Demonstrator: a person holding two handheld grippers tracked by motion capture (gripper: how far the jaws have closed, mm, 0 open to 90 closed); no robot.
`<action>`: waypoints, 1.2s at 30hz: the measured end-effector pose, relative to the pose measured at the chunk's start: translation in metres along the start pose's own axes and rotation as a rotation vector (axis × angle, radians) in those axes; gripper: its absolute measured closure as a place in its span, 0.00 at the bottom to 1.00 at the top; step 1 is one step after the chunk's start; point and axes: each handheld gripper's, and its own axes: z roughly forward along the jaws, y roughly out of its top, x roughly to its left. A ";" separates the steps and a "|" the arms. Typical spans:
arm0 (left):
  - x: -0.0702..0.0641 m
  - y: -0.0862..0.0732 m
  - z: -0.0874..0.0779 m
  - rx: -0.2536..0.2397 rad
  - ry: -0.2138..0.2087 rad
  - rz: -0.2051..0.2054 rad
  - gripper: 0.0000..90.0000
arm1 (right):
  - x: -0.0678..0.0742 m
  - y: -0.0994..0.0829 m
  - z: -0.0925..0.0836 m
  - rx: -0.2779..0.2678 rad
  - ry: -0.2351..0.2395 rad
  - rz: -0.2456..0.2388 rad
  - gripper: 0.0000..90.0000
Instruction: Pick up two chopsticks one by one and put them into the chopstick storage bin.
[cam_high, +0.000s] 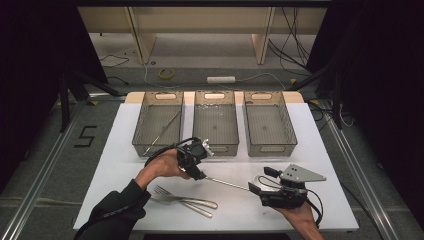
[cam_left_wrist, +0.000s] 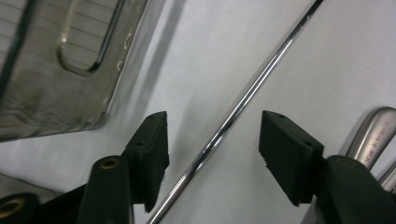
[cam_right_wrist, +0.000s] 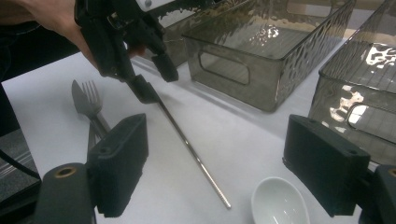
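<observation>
A thin metal rod (cam_high: 225, 183) lies on the white table (cam_high: 310, 150), running from my left gripper toward my right one. My left gripper (cam_high: 201, 175) points down over the rod's left end. In the left gripper view its jaws straddle the rod (cam_left_wrist: 233, 114), with clear gaps on both sides, so this gripper (cam_left_wrist: 215, 121) is open. The right gripper view shows the same gripper (cam_right_wrist: 156, 79) astride the rod (cam_right_wrist: 191, 149). My right gripper (cam_high: 264, 181) is open near the front right, with a white spoon (cam_right_wrist: 278, 203) lying just ahead of its jaws and untouched.
A fork (cam_high: 167, 192) and a knife (cam_high: 192, 205) lie side by side near the front edge, left of centre. Three smoked plastic bins stand in a row at the back: the left bin (cam_high: 158, 148) holds another rod (cam_high: 162, 132), beside the middle bin (cam_high: 215, 148) and the right bin (cam_high: 272, 148).
</observation>
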 end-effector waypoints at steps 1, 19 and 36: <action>-0.001 0.000 0.002 0.000 -0.002 -0.001 0.50 | 0.000 0.000 0.000 0.000 0.000 0.000 0.25; -0.001 0.000 0.019 0.075 -0.029 0.037 0.67 | 0.000 0.000 0.000 0.001 -0.002 -0.004 0.26; -0.006 0.001 0.020 0.115 -0.030 0.094 0.80 | 0.001 0.000 -0.001 0.004 -0.004 -0.006 0.26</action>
